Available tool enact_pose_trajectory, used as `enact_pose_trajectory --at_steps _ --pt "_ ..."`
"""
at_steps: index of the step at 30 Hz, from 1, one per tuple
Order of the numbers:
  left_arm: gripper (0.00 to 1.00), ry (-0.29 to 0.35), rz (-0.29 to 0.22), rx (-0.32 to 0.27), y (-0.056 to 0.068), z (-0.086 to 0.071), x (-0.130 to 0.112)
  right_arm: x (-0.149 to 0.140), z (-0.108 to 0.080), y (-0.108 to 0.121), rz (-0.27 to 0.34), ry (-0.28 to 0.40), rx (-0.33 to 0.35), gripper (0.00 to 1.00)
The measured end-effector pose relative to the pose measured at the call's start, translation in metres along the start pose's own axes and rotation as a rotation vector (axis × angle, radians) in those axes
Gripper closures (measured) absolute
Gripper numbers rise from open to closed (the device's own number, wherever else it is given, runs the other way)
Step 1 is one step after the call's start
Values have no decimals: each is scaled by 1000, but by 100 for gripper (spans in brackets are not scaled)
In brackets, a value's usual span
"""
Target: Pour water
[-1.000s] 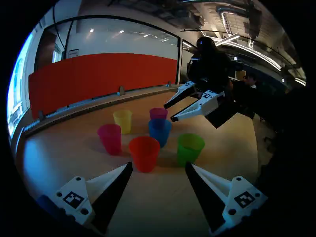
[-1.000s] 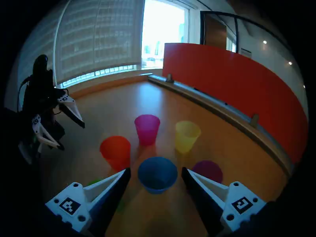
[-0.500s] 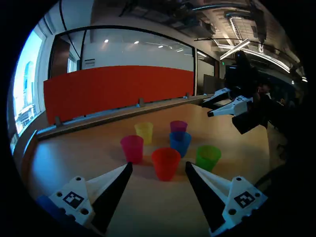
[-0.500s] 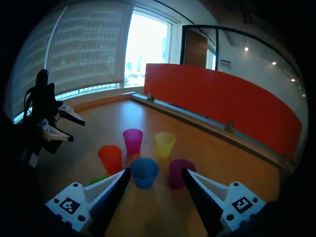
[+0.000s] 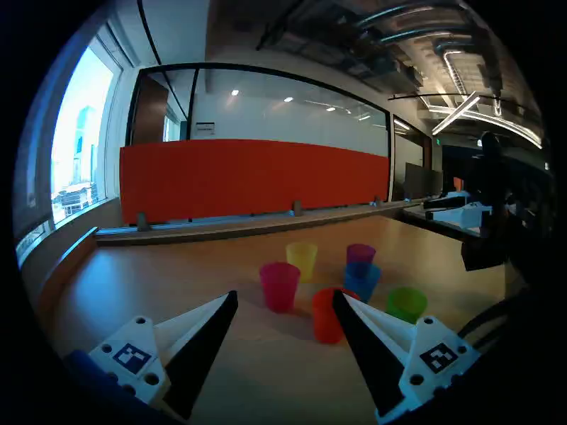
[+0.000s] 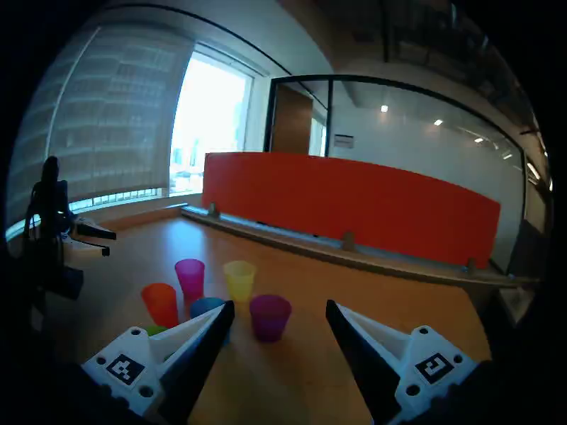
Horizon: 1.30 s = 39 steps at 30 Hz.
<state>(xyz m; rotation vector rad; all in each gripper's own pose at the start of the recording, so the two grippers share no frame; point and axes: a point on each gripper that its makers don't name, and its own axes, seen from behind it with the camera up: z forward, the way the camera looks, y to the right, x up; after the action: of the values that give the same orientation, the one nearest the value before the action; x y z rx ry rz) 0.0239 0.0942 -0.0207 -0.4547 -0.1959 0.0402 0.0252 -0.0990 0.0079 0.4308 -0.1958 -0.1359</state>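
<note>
Note left gripper point(image 5: 283, 294) spread and empty above the counter point(image 5: 142, 283), orange cup point(image 5: 324, 319) just past its fingertips amid a tight cluster with pink cup point(image 5: 279, 285), yellow cup point(image 5: 301, 258), blue cup point(image 5: 363, 280), purple cup point(image 5: 360, 253) and green cup point(image 5: 406, 303), and right gripper point(image 6: 278, 304) likewise spread, empty, facing the purple cup.

The wooden tabletop point(image 5: 152, 280) carries six upright plastic cups in one loose cluster: magenta cup point(image 5: 279, 285), yellow cup point(image 5: 302, 258), purple cup point(image 5: 360, 255), blue cup point(image 5: 361, 280) (just beside the purple cup), red cup point(image 5: 326, 316), green cup point(image 5: 406, 303).
</note>
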Motion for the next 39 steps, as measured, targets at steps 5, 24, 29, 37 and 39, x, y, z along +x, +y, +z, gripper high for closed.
enact_pose_trajectory --at_steps 5,24,29,37,39 --pt "1 37 -9 84 -17 -7 10 0 -10 22 33 52 -125 0" --pt "1 146 -49 323 -48 -16 33 -10 -52 81 154 194 -461 0" --pt "1 155 -36 351 -50 -14 35 -13 -54 81 138 200 -487 0" --pt "1 152 -32 395 -49 -12 28 -13 -59 87 137 194 -510 0" --pt "1 164 -29 414 -50 -13 28 -11 -60 90 140 195 -516 0"
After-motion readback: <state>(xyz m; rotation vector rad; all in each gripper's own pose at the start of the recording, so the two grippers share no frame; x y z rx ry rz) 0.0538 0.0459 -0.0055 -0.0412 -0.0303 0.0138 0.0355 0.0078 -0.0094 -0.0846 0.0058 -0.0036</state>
